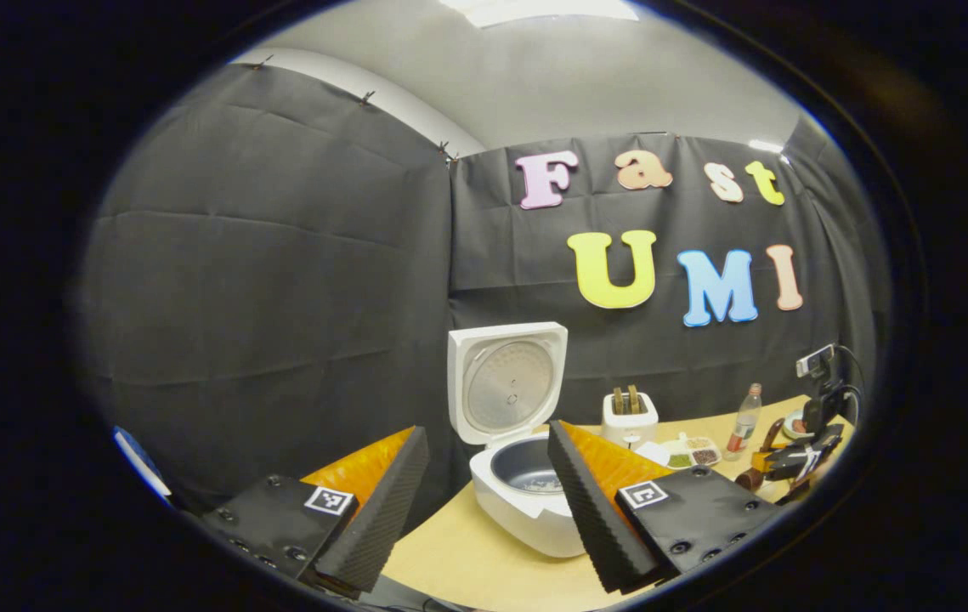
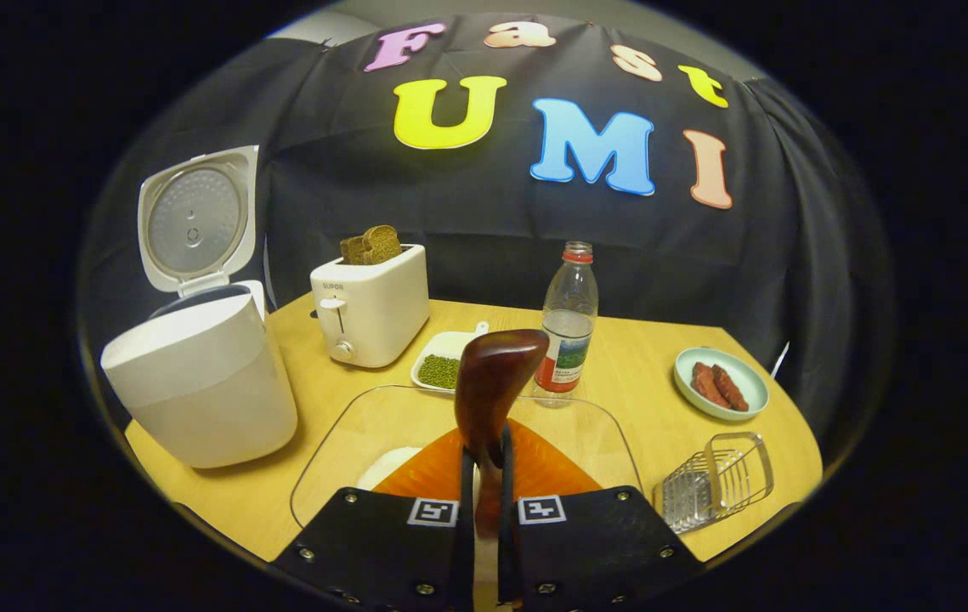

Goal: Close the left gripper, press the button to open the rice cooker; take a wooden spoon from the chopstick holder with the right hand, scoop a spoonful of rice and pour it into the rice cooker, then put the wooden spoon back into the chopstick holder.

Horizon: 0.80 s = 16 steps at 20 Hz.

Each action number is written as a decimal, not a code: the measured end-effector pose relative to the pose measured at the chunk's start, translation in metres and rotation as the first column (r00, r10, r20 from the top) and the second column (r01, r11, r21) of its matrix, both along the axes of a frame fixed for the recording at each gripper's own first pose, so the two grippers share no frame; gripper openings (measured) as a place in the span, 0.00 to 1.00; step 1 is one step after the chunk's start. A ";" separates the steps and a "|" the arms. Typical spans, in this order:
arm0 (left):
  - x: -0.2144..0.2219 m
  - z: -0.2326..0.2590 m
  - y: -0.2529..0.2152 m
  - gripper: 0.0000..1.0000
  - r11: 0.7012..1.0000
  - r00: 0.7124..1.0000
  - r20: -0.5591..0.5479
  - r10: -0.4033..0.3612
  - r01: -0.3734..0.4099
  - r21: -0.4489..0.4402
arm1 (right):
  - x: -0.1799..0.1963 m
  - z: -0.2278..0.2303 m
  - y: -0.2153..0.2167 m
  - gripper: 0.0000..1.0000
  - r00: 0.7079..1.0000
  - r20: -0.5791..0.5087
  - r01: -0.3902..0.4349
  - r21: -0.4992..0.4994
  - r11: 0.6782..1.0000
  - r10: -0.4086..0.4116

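The white rice cooker [image 1: 526,518] stands with its lid [image 1: 505,382] raised, and a few grains lie in the grey inner pot [image 1: 526,463]. My left gripper [image 1: 488,433] hovers open in front of it, holding nothing. My right gripper [image 2: 484,459] is shut on the handle of the dark wooden spoon [image 2: 494,374]. The spoon's bowl points up and away above a clear glass dish [image 2: 348,425] with white rice [image 2: 386,467]. Whether the spoon carries rice is hidden. The cooker [image 2: 203,382] stands to the left of the dish. The clear chopstick holder [image 2: 717,480] sits at the right table edge.
A white toaster [image 2: 373,306] with bread stands behind the dish. Next to it are a tray of green beans [image 2: 441,367] and a plastic bottle [image 2: 568,323]. A green plate of red food [image 2: 720,382] lies at the right. The round wooden table [image 2: 220,501] ends close in front.
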State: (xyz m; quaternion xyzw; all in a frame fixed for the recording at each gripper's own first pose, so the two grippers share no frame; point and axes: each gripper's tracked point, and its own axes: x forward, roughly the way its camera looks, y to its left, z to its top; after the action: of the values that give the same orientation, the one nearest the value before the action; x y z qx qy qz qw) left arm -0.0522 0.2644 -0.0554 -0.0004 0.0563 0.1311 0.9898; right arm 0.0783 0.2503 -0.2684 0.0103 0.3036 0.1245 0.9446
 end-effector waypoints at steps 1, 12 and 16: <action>-0.001 0.001 0.000 0.99 1.000 1.000 0.000 0.001 -0.001 0.002 | 0.000 0.000 0.000 0.11 0.999 -0.028 0.022 0.054 0.998 -0.020; -0.004 0.011 -0.009 0.96 1.000 1.000 0.002 0.002 -0.002 0.021 | 0.010 0.000 -0.049 0.11 0.923 -0.320 0.349 0.457 0.818 -0.215; -0.002 0.014 -0.014 0.96 1.000 1.000 0.001 -0.008 0.008 0.030 | 0.014 0.018 -0.056 0.11 0.918 -0.332 0.375 0.544 0.751 -0.218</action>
State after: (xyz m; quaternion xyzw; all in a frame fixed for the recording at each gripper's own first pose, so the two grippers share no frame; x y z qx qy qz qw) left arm -0.0545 0.2500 -0.0412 0.0148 0.0537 0.1278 0.9902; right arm 0.0927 0.1942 -0.2508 0.3708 0.3586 0.0586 0.8546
